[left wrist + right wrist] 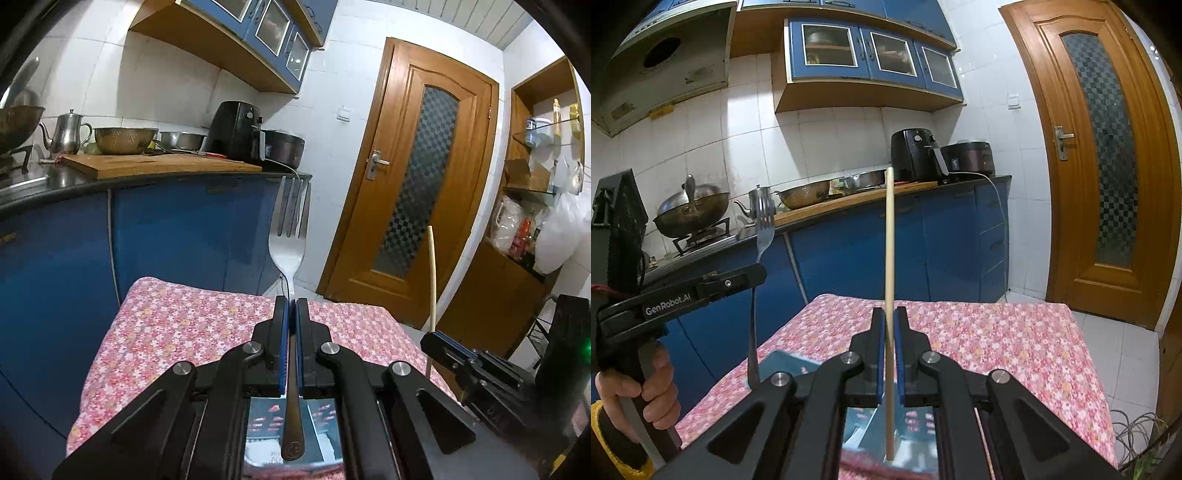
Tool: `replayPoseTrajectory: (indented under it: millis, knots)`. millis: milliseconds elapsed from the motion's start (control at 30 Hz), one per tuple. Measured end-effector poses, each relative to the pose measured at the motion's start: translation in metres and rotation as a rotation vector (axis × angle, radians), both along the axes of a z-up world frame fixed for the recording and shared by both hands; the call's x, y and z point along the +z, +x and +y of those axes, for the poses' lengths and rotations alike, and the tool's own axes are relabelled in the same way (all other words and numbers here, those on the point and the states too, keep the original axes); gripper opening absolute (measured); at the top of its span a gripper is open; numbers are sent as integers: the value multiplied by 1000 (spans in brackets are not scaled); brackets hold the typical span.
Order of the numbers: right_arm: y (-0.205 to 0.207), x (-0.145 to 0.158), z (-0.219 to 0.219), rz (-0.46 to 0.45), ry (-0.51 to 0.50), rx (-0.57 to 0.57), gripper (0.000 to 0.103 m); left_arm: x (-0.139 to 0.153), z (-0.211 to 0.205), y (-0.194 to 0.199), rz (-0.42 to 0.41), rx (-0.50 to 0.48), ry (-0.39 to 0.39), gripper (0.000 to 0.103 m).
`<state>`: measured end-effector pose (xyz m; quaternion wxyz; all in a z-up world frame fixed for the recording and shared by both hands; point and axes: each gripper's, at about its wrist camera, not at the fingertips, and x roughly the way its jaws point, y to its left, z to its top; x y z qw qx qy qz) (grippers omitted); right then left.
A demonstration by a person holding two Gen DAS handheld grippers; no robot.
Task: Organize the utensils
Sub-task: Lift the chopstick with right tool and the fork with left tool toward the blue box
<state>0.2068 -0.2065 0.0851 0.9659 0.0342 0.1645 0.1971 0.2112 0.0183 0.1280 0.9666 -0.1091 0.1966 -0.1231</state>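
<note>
The left gripper (291, 306) points forward and a little downward over a table under a pink floral cloth (184, 332), its blue-padded jaws clamped on the neck of a steel fork (288, 243). The fork stands nearly upright in that view, tines toward 12 o'clock, handle end running back toward the camera at 6 o'clock. In the right wrist view the same gripper shows side-on at 9 o'clock, with the person's hand (646, 391) wrapped round its grip (a yellow cuff edges the wrist).

The right gripper (890, 317) holds a similar pose, jaws pinched on a single pale wooden chopstick (889, 240) that rises toward 12 o'clock. From the left wrist view this gripper sits at 4 o'clock, its chopstick sticking up beside the wooden door (413, 184).

A flat teal box or tray (786, 363) lies on the cloth below both tools; each gripper's body hides most of it, and its printed labels are too small to read. The hand on the right gripper is out of view.
</note>
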Motion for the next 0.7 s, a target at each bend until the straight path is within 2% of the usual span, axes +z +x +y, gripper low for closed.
replayPoseTrajectory:
  millis: [333,567,700]
  knots:
    - [15,-23,9,-51,-48,-20,6,-32,-12,8,-36,23,68,1]
    - [14,-42,10,-95,-66,-33,6,-52,-19,-3,-101,58,110,1]
    - [16,-52,6,-76,-70,-34,6,-61,-20,-8,-129,71,112,1]
